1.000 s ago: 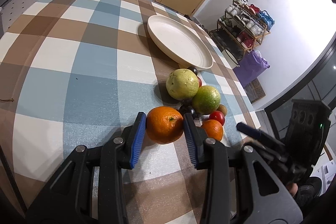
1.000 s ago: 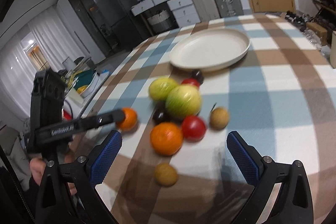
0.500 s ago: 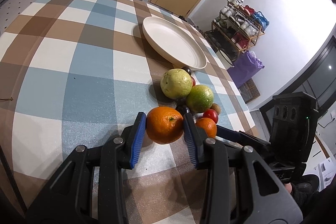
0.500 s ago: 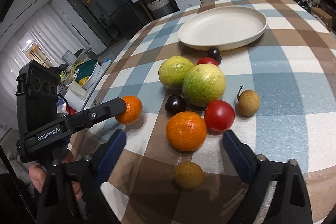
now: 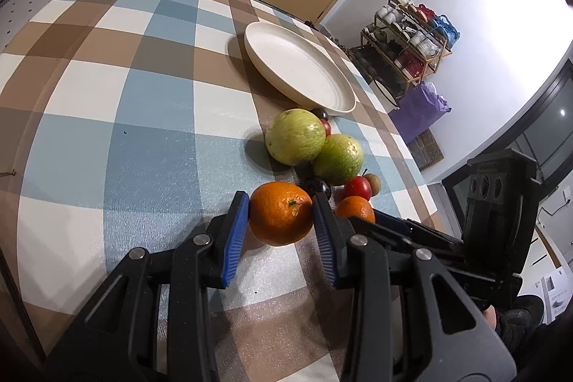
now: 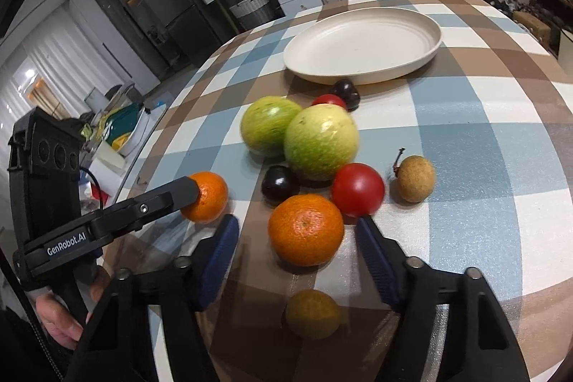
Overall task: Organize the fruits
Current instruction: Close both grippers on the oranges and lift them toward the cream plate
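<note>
Left wrist view: left claw [image 5: 281, 228] pinching one orange [image 5: 280, 218]. Right wrist view: right claw [image 6: 297, 251], jaws just closing, spread around second orange [image 6: 306, 229], untouched, near tabletop [image 6: 483, 145] edge.

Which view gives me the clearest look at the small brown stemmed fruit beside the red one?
The right wrist view: the brown fruit sits fully exposed, stem visible, right of the red fruit. In the left wrist view it only peeks out behind that red fruit.

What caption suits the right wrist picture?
Right gripper closing around an orange beside the fruit pile, empty plate behind.
</note>
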`<control>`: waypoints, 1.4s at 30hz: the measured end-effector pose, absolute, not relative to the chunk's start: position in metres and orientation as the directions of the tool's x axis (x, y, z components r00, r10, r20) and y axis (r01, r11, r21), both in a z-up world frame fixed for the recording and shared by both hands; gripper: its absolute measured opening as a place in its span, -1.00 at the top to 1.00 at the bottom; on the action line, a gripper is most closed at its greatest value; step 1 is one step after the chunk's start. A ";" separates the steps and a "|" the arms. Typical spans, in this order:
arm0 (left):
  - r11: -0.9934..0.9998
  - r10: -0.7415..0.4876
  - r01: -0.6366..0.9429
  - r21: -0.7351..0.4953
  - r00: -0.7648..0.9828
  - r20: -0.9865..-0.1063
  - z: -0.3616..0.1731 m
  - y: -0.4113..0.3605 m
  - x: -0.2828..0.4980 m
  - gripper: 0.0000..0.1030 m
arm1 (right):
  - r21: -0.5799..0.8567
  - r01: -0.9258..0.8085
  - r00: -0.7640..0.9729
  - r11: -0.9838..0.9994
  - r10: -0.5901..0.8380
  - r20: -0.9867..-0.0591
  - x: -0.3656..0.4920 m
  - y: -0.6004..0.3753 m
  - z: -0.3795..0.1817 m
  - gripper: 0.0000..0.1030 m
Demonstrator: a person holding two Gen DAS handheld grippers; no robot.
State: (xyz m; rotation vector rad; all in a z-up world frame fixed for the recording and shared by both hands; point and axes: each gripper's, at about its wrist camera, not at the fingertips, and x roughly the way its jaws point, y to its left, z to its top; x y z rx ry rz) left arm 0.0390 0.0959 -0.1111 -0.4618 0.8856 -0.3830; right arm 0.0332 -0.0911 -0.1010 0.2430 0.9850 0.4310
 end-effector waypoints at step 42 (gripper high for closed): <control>0.884 -0.450 0.198 -0.424 0.609 -0.653 -0.026 0.043 0.114 0.35 | 0.491 -0.342 0.613 0.801 0.586 -0.530 0.081 -0.160 -0.029 0.19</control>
